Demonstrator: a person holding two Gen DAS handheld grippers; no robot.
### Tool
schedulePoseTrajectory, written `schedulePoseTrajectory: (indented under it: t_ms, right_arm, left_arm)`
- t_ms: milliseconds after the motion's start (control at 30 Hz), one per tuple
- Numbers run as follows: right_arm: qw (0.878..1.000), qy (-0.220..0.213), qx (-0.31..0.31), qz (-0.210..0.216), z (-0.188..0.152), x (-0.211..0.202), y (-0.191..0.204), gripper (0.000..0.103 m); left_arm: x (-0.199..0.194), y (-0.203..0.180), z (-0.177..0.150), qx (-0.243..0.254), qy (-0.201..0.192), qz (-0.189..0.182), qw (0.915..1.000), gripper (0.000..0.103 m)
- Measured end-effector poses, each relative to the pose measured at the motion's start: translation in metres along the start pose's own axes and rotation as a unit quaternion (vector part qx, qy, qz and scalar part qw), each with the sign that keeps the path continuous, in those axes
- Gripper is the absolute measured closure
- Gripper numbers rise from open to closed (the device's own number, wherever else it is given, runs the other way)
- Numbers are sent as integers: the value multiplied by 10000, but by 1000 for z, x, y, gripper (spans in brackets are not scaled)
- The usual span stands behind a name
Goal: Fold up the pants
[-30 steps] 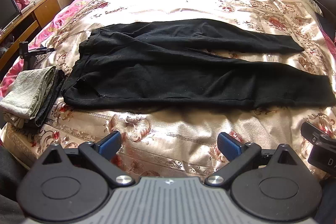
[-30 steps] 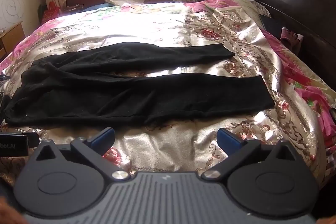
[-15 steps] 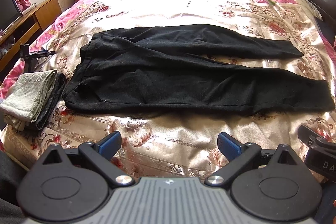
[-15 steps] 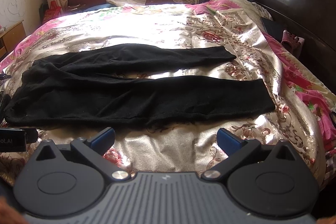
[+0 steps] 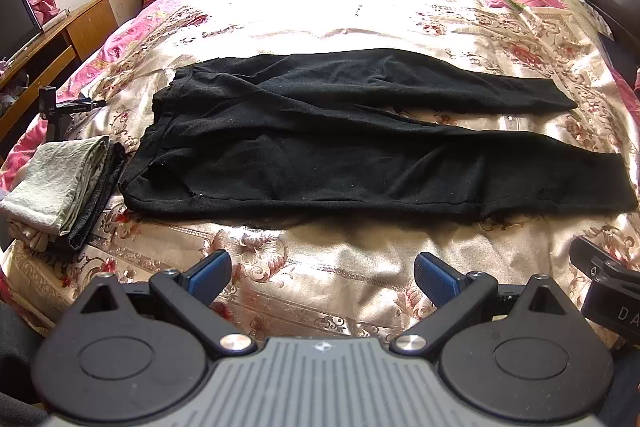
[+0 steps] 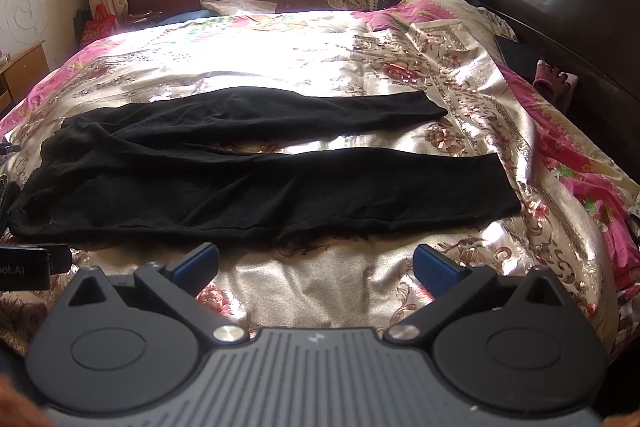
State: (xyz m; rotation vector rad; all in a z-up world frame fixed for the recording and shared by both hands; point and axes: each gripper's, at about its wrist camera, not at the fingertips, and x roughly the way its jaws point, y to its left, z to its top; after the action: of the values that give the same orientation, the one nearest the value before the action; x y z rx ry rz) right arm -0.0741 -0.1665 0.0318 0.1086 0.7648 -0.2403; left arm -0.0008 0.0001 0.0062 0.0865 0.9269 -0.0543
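Black pants (image 5: 320,147) lie flat and spread on the bed, waistband to the left, both legs running right with a gap between them. They also show in the right wrist view (image 6: 260,179). My left gripper (image 5: 323,273) is open and empty, held above the bedspread just short of the pants' near edge. My right gripper (image 6: 316,267) is open and empty, also in front of the near leg. The right gripper's body (image 5: 608,291) shows at the right edge of the left wrist view.
A floral satin bedspread (image 5: 360,15) covers the bed. A stack of folded clothes (image 5: 60,187) lies at the bed's left edge beside a black stand (image 5: 54,111). A dark headboard (image 6: 560,27) stands on the right, a wooden desk (image 5: 60,39) on the left.
Both grippers have pulled back and risen a little, so the pants sit slightly lower and farther in view. The pants have not moved. Both grippers stay open.
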Motion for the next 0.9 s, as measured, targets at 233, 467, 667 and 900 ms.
schedulePoseTrajectory:
  t_ms: [233, 467, 667, 900]
  right_arm:
    - [10000, -25, -9, -45, 1, 0, -1, 1]
    - [9999, -40, -96, -94, 0, 1, 3, 1]
    - [9997, -87, -182, -158, 0, 3, 4, 1]
    - [9990, -219, -255, -304, 3, 3, 0, 1]
  left_arm:
    - [1, 2, -1, -33, 18, -17, 10000, 0]
    - [3, 2, -1, -35, 9, -12, 10000, 0]
    - [6, 1, 0, -64, 31, -36, 10000, 0]
    - [8, 4, 1, -168, -17, -85, 9998, 0]
